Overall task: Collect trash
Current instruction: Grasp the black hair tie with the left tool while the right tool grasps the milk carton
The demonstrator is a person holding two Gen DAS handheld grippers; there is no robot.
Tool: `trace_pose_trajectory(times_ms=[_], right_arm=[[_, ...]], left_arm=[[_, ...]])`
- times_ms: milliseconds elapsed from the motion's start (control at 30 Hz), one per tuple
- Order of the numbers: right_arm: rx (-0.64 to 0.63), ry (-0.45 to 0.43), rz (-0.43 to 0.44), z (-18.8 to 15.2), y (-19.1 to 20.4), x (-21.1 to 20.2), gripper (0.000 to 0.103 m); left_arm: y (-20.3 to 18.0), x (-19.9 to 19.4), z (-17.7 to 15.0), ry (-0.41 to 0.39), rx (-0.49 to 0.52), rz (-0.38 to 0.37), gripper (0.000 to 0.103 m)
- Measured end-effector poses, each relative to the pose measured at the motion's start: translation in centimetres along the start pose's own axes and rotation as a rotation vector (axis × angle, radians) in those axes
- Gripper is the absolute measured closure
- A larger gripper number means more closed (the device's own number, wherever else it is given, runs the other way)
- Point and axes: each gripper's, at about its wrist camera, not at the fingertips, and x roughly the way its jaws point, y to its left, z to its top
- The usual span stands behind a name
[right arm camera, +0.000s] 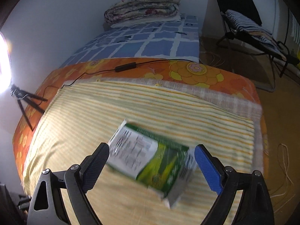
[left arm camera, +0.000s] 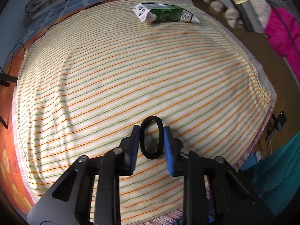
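A flattened green and white drink carton [left arm camera: 163, 14] lies on the striped yellow blanket [left arm camera: 112, 71] at its far side. In the right wrist view the carton [right arm camera: 150, 161] is blurred and lies between the wide-open fingers of my right gripper [right arm camera: 151, 161], whose tips are on either side of it. My left gripper [left arm camera: 151, 136] is closed around a black hair tie [left arm camera: 151, 136] that lies on the blanket; both pads touch its sides. The person's gloved hand [left arm camera: 241, 3] with the right gripper's handle shows beyond the carton.
The blanket covers an orange flowered mattress [right arm camera: 196, 71] with a black cable [right arm camera: 127, 67] across it. A blue checked bed [right arm camera: 150, 45] with a folded quilt [right arm camera: 142, 7] lies behind. A folding chair [right arm camera: 253, 31] and brown floor [right arm camera: 277, 112] are to the right. A tripod light [right arm camera: 20, 97] stands at left.
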Motion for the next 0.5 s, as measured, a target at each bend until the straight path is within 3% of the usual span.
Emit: trace_pose_trajectory(times_ms=[133, 300, 500], right_arm=[[0.024, 0.016, 0.006, 1.2, -0.6, 2.2, 0.009], [0.041, 0.104, 0.051, 1.4, -1.2, 4.7, 0.009], [0.102, 0.165, 0.154, -0.1, -2.0, 4.2, 0.009]], left_arm=[[0.7, 0.0, 0.0, -0.002, -0.028, -0.017, 0.088], [1.4, -0.3, -0.1, -0.001, -0.059, -0.039, 0.093], [2.0, -0.4, -0.1, -0.004, -0.079, -0.044, 0.094]])
